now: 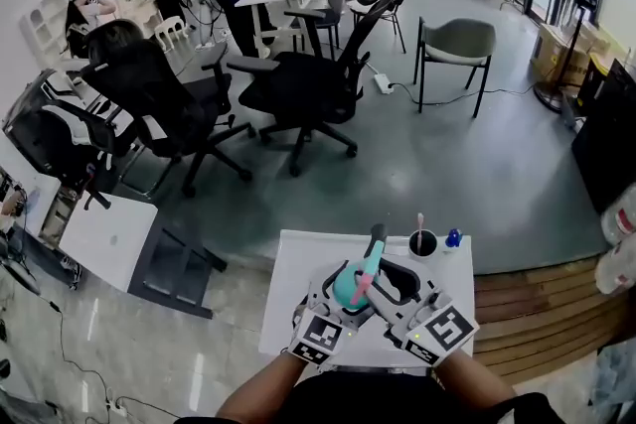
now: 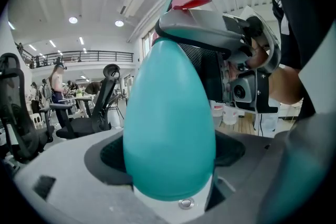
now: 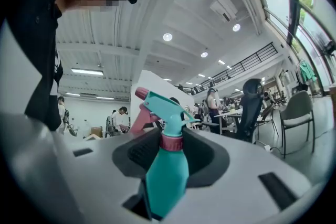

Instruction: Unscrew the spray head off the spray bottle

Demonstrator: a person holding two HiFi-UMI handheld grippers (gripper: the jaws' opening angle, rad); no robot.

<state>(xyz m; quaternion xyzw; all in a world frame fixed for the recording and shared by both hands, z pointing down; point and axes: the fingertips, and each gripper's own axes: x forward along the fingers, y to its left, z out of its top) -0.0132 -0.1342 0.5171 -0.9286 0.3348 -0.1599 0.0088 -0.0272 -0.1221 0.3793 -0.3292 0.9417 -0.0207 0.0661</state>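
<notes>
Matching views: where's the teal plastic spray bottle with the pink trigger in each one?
Head view: the teal plastic spray bottle is at bottom centre, over the white table.
Left gripper view: its egg-shaped body fills the centre, between the jaws.
Right gripper view: it is at lower centre, upright in frame, with its neck between the jaws.
Shared landmark: the pink trigger.

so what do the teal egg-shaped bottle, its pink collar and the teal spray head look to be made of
The teal egg-shaped bottle is likely plastic: smooth, opaque, satin, with soft broad highlights on an even colour. The pink collar is probably hard moulded plastic with a duller finish; any ribbing is too blurred to confirm. The teal spray head looks like rigid moulded plastic, matte to satin, with crisp edges.
</notes>
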